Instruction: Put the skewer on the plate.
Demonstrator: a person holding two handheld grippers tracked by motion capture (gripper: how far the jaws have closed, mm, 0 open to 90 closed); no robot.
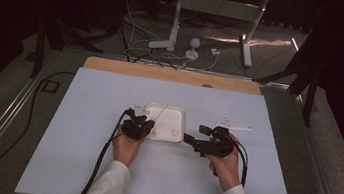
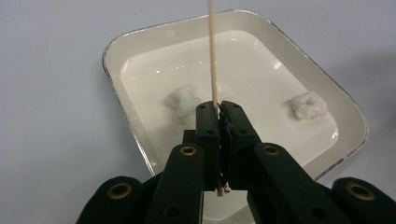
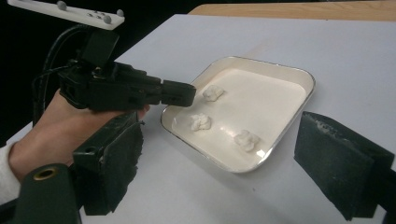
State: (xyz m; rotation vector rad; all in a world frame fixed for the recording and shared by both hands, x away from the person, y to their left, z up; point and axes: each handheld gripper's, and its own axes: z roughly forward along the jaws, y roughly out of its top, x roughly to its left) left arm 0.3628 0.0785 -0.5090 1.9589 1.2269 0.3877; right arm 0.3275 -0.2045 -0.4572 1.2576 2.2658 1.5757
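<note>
Black jaws of the left tool [image 2: 219, 109] press together on a thin wooden stick [image 2: 213, 51], seen close in the left gripper view; the stick rises straight up from between the tips and runs out of the top of the frame. Beneath it spreads the desk [image 1: 80, 130], covered in a pale sheet, with a strip of bare wood along its far edge. A person's two white-sleeved forearms come in from the near side, the left hand [image 1: 126, 147] and the right hand [image 1: 226, 164] each wrapped around a tool. Between the two tools, near the middle of the desk, sits a shallow white tray [image 1: 176, 113] with rounded corners and a thin metallic rim. The left tool hangs over the tray's near-left corner, its tips just above the tray floor. The right tool [image 3: 219, 154] stands just beside the tray's right edge, pointing across at it, jaws spread wide apart with nothing between them. Inside the tray lie three small white fluffy lumps [image 3: 200, 122], well apart from one another; in the left gripper view one lump [image 2: 183, 100] sits just beside the clamped tips, another [image 2: 307, 105] off toward the tray's right side
</note>
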